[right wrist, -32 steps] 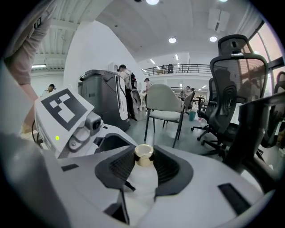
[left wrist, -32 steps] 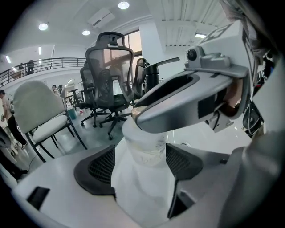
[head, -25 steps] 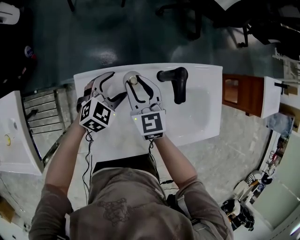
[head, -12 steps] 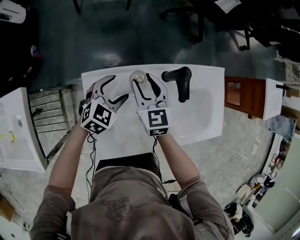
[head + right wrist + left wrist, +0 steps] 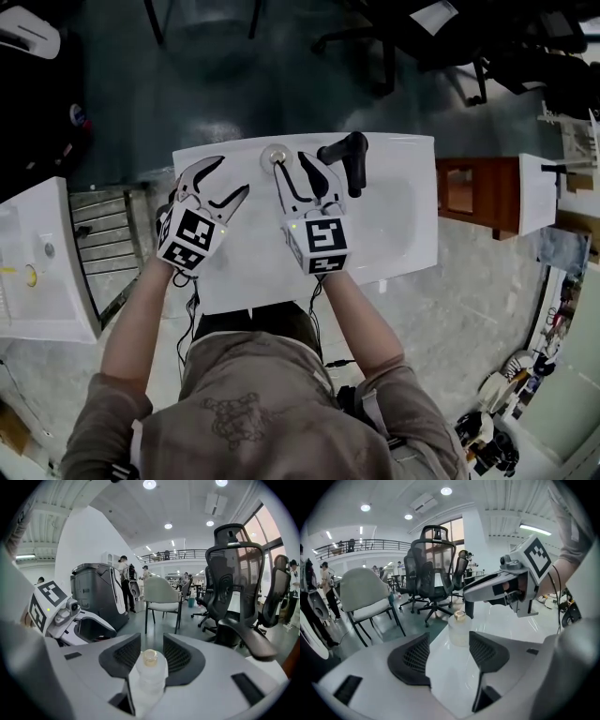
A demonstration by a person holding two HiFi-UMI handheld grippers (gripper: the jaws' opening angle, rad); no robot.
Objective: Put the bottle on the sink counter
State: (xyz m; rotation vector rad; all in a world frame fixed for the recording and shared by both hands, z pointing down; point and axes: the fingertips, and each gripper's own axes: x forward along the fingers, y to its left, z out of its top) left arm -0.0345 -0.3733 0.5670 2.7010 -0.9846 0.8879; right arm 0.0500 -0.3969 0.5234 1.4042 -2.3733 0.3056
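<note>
A small frosted bottle point(image 5: 274, 157) with a tan cap stands upright on the white sink counter point(image 5: 244, 272), near its back edge. My right gripper point(image 5: 289, 164) reaches over it. In the right gripper view the bottle point(image 5: 149, 674) stands between the dark pads point(image 5: 123, 656), which do not press on it; the jaws are closing slightly. My left gripper point(image 5: 230, 176) hovers to the left, its jaws closing with nothing between them. From the left gripper point(image 5: 450, 653) view, the bottle point(image 5: 459, 627) stands beyond the pads, with the right gripper point(image 5: 511, 588) behind it.
A black faucet point(image 5: 349, 159) rises just right of the bottle, beside the basin point(image 5: 394, 216). Another white sink point(image 5: 42, 262) and a metal rack point(image 5: 112, 244) stand at the left, a wooden cabinet point(image 5: 469, 192) at the right. Office chairs point(image 5: 433, 573) stand beyond the counter.
The right gripper's jaws have spread off the bottle and drawn back a little, leaving it standing on the counter. The left gripper stays alongside.
</note>
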